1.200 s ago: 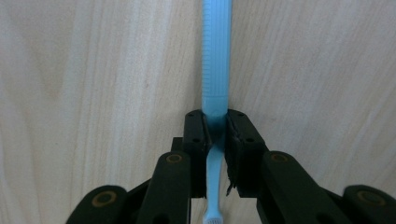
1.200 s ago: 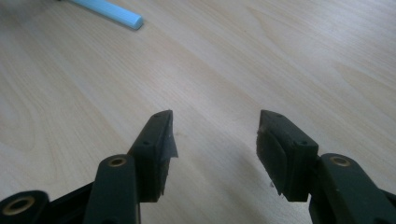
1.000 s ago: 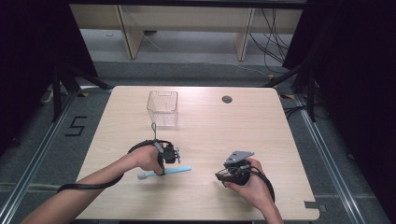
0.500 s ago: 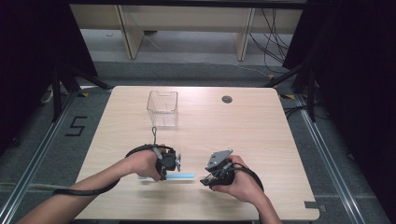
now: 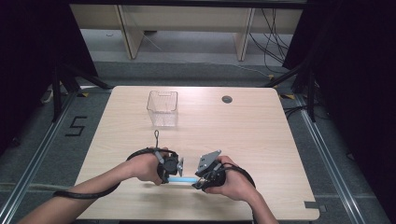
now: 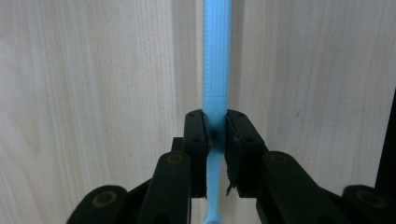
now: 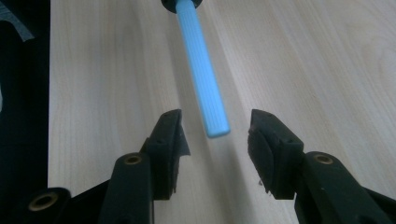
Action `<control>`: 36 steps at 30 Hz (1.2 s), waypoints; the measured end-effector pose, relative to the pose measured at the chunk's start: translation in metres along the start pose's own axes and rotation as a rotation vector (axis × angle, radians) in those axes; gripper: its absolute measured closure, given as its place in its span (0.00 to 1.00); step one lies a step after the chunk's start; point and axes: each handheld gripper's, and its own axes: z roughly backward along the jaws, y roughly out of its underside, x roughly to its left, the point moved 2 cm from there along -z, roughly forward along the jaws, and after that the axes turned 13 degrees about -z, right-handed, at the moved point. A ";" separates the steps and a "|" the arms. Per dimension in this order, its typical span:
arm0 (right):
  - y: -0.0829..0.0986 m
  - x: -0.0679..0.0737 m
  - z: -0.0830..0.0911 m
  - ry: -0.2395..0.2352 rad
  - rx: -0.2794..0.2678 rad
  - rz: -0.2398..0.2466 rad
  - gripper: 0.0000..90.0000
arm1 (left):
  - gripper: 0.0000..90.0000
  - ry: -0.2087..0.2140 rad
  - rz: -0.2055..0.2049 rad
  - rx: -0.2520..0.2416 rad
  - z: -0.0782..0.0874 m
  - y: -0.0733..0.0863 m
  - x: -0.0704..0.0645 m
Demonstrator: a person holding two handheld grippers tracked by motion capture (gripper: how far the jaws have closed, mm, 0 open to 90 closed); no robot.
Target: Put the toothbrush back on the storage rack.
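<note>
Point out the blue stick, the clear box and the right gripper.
blue stick (image 6: pixel 216 56), left gripper view, ribbed shaft.
clear box (image 5: pixel 162 108), high view, front wall.
right gripper (image 7: pixel 215 135), right gripper view, gap between its open jaws.

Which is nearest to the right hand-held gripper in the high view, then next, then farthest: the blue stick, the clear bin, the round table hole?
From the right hand-held gripper:
1. Blue stick: just to its left, the free end between its open jaws.
2. Clear bin: up and left, toward the table's far side.
3. Round table hole: near the far edge, slightly farther than the bin, though it is close.
</note>
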 end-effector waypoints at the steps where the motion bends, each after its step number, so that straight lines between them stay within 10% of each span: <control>1: 0.000 0.000 0.000 0.000 0.000 0.000 0.62 | 0.87 0.000 0.000 0.000 0.000 0.000 0.000; 36: -0.002 0.005 -0.010 -0.118 0.026 0.067 0.87 | 0.87 -0.005 -0.064 -0.015 0.008 -0.014 -0.007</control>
